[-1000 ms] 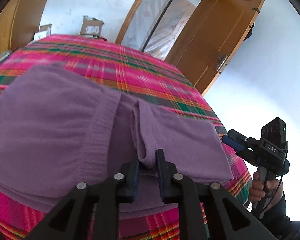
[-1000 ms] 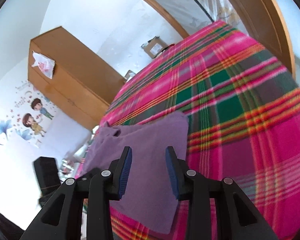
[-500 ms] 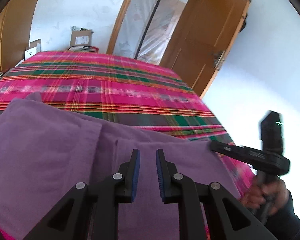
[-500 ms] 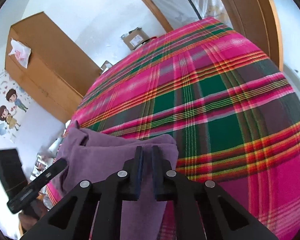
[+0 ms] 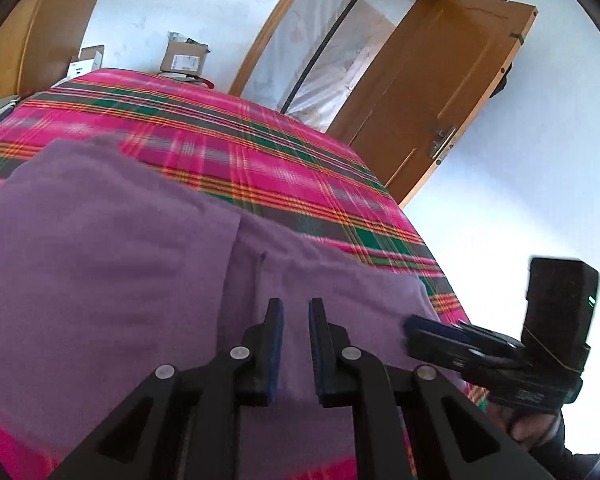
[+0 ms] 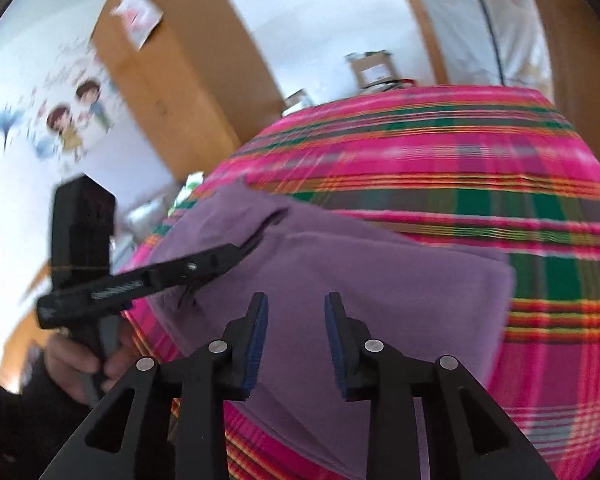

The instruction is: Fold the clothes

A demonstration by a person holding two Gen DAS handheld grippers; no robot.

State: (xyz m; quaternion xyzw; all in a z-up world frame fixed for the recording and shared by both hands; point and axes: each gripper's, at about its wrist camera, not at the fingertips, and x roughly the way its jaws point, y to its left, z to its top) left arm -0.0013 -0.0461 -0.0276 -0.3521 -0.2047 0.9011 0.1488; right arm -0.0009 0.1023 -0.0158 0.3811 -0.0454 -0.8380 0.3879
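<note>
Both jaws are hovering empty, left gripper narrowing, right gripper spreading, over the soft, light purple knitted garment, best pinched at its near-right corner.

Left gripper: tilted downward, jaws a narrow gap apart and closing, nothing pinched between the blue pads; held by a hand wrapped round its handle, dark sleeve below. Right gripper: tilted downward, jaws parted wider and opening, nothing between them; held by a hand low at its grip. The two grippers sit near each other, side by side, tips angled inward.
</note>
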